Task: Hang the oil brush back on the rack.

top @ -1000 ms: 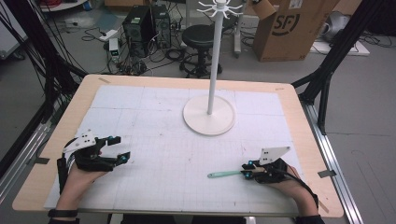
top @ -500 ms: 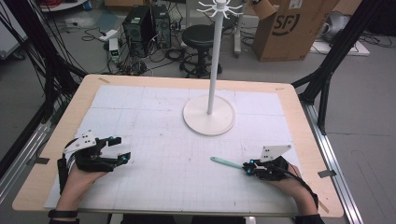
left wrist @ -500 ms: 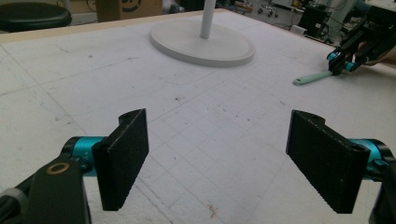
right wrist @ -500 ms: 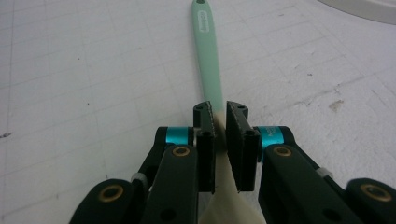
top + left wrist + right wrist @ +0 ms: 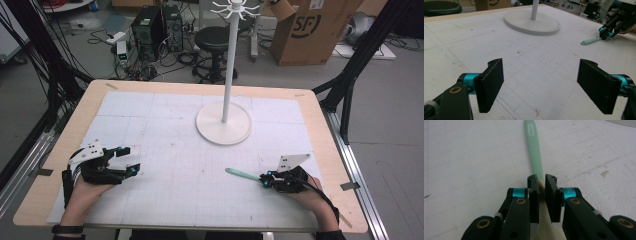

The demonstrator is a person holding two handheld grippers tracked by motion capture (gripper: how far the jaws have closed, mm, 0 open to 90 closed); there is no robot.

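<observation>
- Since a second ago the right gripper [image 5: 265,179] has swung the green handle round: it lay almost level with the worktop's near edge then, and now it angles up toward the far left, its free end pointing more at the stand.
- Nearest me, that right gripper is clenched on a pale green-handled utensil [image 5: 241,174], a spatula or spoon by the look of it. In the right gripper view the jaws pinch the neck [image 5: 539,185] where the green handle meets a cream head, so the long handle sticks out in front; I'd guess this grip frees that end for hanging.
- Level with it on the other side, the left gripper [image 5: 128,160] rests low over the worktop [image 5: 165,120], released, jaws wide apart with nothing between them. It seems to be waiting, out of the way.
- Farther back, the white stand [image 5: 223,122] sits on its round base, well apart from both grippers, with its pole rising to a ring of hooks [image 5: 235,8] at the top, the likely destination.
</observation>
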